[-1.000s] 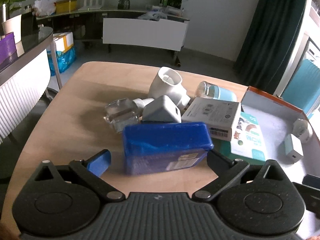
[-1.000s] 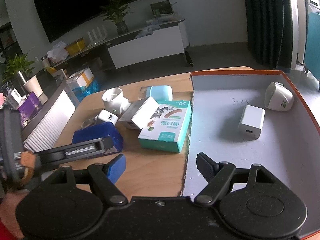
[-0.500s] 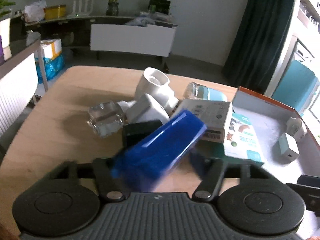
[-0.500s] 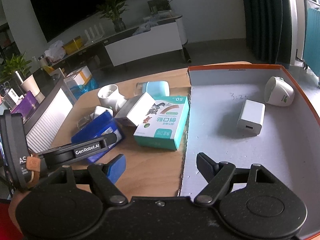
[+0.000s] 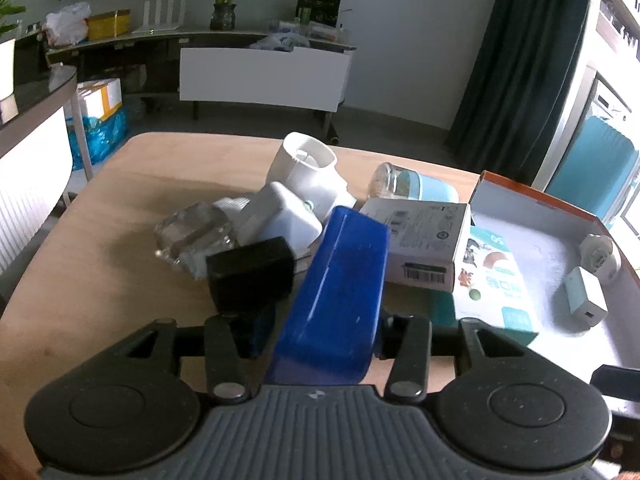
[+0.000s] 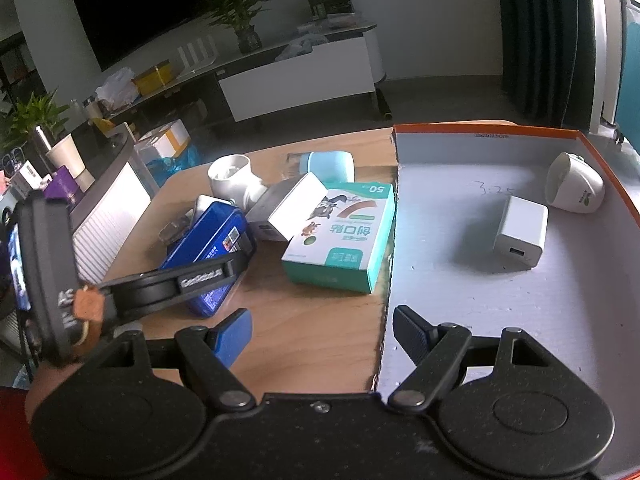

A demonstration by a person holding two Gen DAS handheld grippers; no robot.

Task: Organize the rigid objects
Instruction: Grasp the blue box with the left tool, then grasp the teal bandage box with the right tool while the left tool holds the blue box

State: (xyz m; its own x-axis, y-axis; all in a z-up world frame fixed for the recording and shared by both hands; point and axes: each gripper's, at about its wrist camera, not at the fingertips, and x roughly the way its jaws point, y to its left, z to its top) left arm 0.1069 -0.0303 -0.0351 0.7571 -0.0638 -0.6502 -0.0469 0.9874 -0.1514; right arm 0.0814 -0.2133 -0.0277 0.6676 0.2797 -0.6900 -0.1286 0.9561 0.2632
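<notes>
My left gripper point(image 5: 320, 332) is shut on a blue plastic box point(image 5: 340, 292), held tilted end-on above the wooden table point(image 5: 100, 240); it also shows in the right wrist view point(image 6: 208, 248). Behind it lie a black adapter point(image 5: 250, 274), a clear cube point(image 5: 192, 236), a white adapter point(image 5: 280, 220), a white pipe fitting point(image 5: 308, 168), a white carton point(image 5: 420, 236) and a teal plaster box point(image 6: 340, 236). My right gripper point(image 6: 320, 332) is open and empty over the edge of the orange-rimmed tray point(image 6: 460, 292), which holds a white charger point(image 6: 520, 232) and a white round device point(image 6: 574, 188).
A light-blue jar point(image 5: 416, 188) lies at the back of the pile. The table's left edge faces a white cabinet point(image 6: 108, 216). A TV bench stands across the room point(image 5: 260, 76).
My left gripper closed on the blue box and lifted it, turning it from flat and crosswise to tilted and end-on. A black adapter under it came into view. The right gripper stayed open.
</notes>
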